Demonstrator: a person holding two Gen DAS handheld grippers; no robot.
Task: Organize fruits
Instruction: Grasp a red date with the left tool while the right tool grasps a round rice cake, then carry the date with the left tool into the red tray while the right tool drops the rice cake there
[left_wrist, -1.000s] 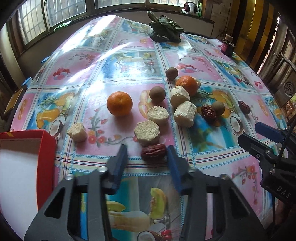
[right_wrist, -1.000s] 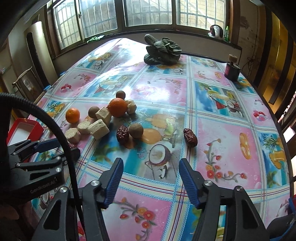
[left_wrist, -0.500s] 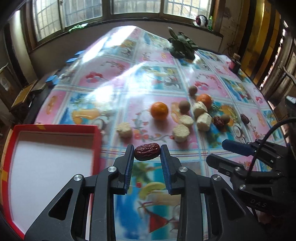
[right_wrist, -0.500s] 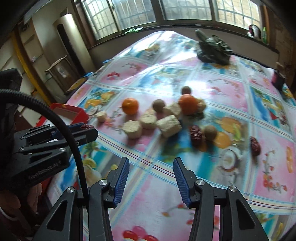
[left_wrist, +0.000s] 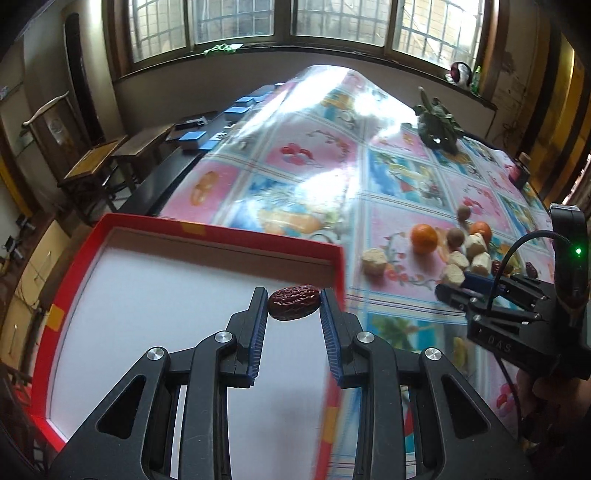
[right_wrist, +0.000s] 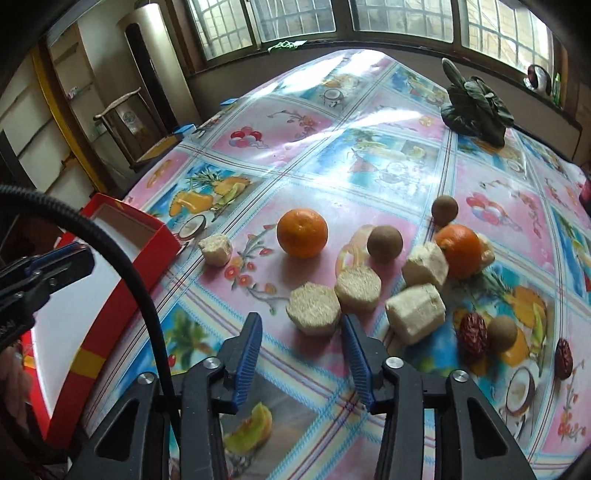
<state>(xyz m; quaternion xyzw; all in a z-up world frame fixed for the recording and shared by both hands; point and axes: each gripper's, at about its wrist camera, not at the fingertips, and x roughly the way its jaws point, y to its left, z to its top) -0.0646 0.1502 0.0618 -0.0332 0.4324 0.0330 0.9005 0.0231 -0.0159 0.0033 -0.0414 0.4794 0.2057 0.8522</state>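
Observation:
My left gripper (left_wrist: 293, 301) is shut on a dark red date (left_wrist: 293, 302) and holds it above the white floor of the red box (left_wrist: 221, 236), near its right wall. My right gripper (right_wrist: 301, 326) is open and empty, with its fingers on either side of a pale sugarcane chunk (right_wrist: 313, 309) that lies just ahead. Around it lie more sugarcane chunks (right_wrist: 415, 312), two oranges (right_wrist: 302, 232), brown round fruits (right_wrist: 384, 239) and two dates (right_wrist: 473, 333). The red box also shows in the right wrist view (right_wrist: 122, 295) at the left.
The table wears a glossy fruit-print cloth (right_wrist: 369, 147). A bunch of dark leafy greens (right_wrist: 474, 110) lies at the far end. Wooden stools (left_wrist: 96, 166) stand beyond the table's left edge. A small dark jar (left_wrist: 519, 173) stands at the far right.
My left gripper closed on the date, lifted it and carried it left over the red box. My right gripper moved left and forward to the sugarcane chunks and has narrowed a little.

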